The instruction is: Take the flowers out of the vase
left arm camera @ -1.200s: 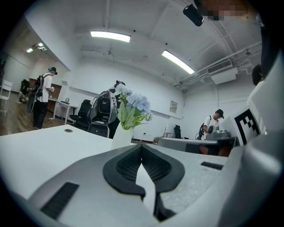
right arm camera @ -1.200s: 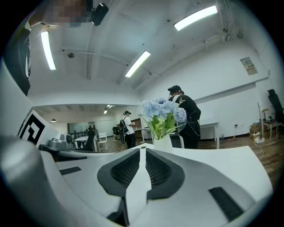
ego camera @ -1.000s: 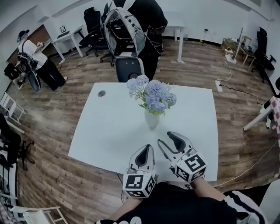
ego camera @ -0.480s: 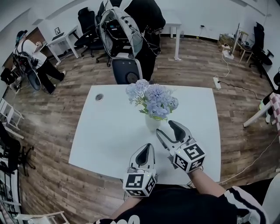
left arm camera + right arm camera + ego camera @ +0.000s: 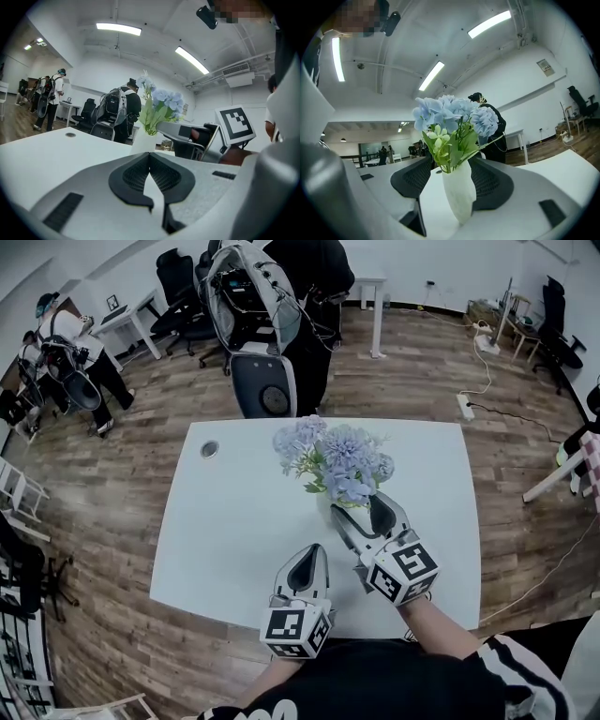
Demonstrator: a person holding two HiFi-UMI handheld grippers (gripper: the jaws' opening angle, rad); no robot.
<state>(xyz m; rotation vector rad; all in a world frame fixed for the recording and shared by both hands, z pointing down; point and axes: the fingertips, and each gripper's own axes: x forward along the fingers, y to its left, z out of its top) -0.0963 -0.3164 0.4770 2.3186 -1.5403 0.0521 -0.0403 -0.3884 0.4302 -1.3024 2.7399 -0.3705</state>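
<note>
A bunch of pale blue flowers (image 5: 342, 456) with green leaves stands in a small white vase (image 5: 459, 192) on the white table (image 5: 234, 521). My right gripper (image 5: 361, 507) has reached the vase. Its jaws are opening and flank the vase body, one dark pad (image 5: 412, 176) on each side, neither pressing on it. In the head view the gripper hides most of the vase. My left gripper (image 5: 314, 551) hovers nearer the front edge, left of the vase, shut and empty. The left gripper view shows the flowers (image 5: 159, 101) and the right gripper (image 5: 197, 136) ahead.
A round cable hole (image 5: 209, 450) sits at the table's far left. A grey office chair (image 5: 264, 390) stands at the far edge, with a person carrying a backpack (image 5: 281, 287) behind it. Another person (image 5: 66, 352) is at the far left. Cables (image 5: 478, 399) lie on the wooden floor to the right.
My right gripper has moved forward to the vase and its jaws have spread to either side of it. The left gripper has crept forward a little, still shut.
</note>
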